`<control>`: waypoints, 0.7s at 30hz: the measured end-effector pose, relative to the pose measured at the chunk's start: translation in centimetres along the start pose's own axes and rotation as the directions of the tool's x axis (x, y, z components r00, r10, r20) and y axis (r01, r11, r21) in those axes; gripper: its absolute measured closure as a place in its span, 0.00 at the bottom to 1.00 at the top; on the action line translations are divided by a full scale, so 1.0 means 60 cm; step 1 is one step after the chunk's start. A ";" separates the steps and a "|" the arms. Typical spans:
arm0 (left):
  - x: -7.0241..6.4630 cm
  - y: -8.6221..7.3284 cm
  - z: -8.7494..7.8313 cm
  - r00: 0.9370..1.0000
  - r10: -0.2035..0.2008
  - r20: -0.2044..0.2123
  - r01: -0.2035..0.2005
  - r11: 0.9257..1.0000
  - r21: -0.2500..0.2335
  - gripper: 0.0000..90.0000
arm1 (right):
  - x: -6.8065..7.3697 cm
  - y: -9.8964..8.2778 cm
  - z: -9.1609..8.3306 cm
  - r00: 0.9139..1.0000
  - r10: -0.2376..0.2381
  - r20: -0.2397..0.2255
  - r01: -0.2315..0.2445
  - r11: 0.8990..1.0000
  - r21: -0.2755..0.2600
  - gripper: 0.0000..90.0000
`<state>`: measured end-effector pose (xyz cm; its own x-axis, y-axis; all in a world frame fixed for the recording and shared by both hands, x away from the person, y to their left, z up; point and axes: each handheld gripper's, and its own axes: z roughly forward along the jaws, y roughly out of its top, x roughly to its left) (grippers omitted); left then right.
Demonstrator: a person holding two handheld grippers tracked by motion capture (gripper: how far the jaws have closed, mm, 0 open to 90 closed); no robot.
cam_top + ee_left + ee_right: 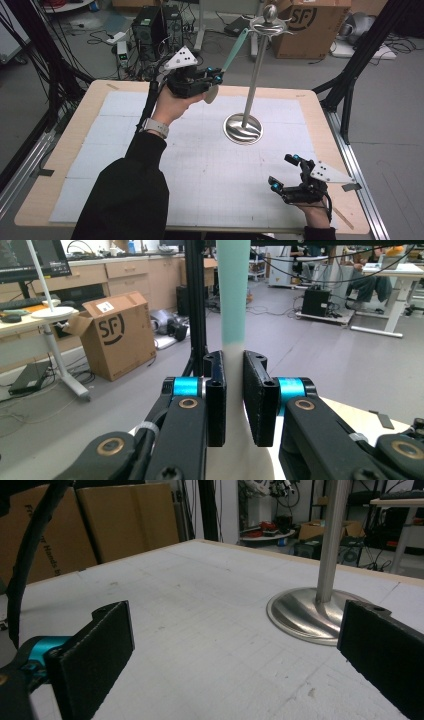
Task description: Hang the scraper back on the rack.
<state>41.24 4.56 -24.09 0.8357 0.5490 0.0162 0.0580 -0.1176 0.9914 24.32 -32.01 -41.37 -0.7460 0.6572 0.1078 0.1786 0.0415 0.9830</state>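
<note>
- Nearest you on the counter (60, 165), your right gripper (287, 176) sits low at the near right corner with its jaws spread wide and nothing between them; the hand under it is mostly hidden by the gripper body and cut off by the bottom edge of the high view.
- From the right gripper view, both jaws are cropped at the frame edges, so you cannot see their tips; the white mat (200, 620) lies bare between them.
- Further in, your left forearm in a dark sleeve (127, 195) crosses the mat, and a watch (155, 127) shows at the wrist.
- Past mid-counter, the metal stand (243, 127) rests on its round base; in the right gripper view its pole (332, 535) runs out of the top of the frame.
- At the far side, your left gripper (216, 76) is raised above the counter edge, jaws pinching a spoon (234, 50) with a mint-green handle and a pale bowl.
- Through the left gripper view, the handle (233, 290) rises between the pads and is cut off at the top; the pale lower part is largely hidden behind the jaws.
- Up high, the handle's end reaches the stand's hooked top (270, 22); whether it touches a hook is hard to make out.
</note>
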 end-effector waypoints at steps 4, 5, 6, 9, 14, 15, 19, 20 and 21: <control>-0.003 -0.003 0.008 1.000 -0.008 0.002 0.008 1.000 0.005 0.89 | -0.002 0.000 -0.001 1.000 0.001 0.005 -0.001 1.000 -0.003 0.01; -0.004 -0.004 0.010 1.000 -0.011 0.000 0.011 1.000 0.007 0.89 | -0.002 0.000 -0.001 1.000 -0.001 0.005 0.001 1.000 -0.003 0.01; -0.004 -0.004 0.012 1.000 -0.011 -0.006 0.011 1.000 0.008 0.89 | -0.001 0.000 -0.001 1.000 0.003 0.003 -0.003 1.000 -0.002 0.01; -0.008 -0.005 0.020 0.999 -0.034 -0.013 0.034 0.999 0.013 0.89 | -0.001 0.000 -0.001 1.000 -0.003 0.001 0.003 1.000 -0.002 0.01; -0.017 -0.006 0.039 0.996 -0.078 -0.035 0.079 0.997 0.025 0.89 | 0.000 0.000 -0.001 1.000 0.000 0.002 0.000 1.000 0.001 0.01; -0.019 -0.006 0.043 0.996 -0.081 -0.038 0.082 0.996 0.023 0.89 | 0.000 0.000 -0.001 1.000 -0.001 0.002 0.001 1.000 0.000 0.01; -0.021 -0.008 0.050 0.996 -0.082 -0.044 0.083 0.996 0.019 0.89 | -0.001 0.000 -0.003 1.000 -0.006 0.006 0.006 1.000 -0.007 0.01; -0.021 -0.008 0.050 0.995 -0.083 -0.047 0.084 0.996 0.019 0.89 | -0.001 0.000 -0.004 1.000 -0.001 0.007 0.002 1.000 -0.004 0.01; -0.022 -0.008 0.051 0.995 -0.085 -0.050 0.087 0.996 0.020 0.89 | -0.002 0.000 -0.004 1.000 0.001 0.008 -0.001 1.000 -0.005 0.01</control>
<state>41.78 1.37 -24.98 0.7991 0.5980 -0.0620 0.1407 -0.0857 0.9863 24.23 -32.26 -41.35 -0.7407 0.6631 0.1079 0.1766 0.0373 0.9836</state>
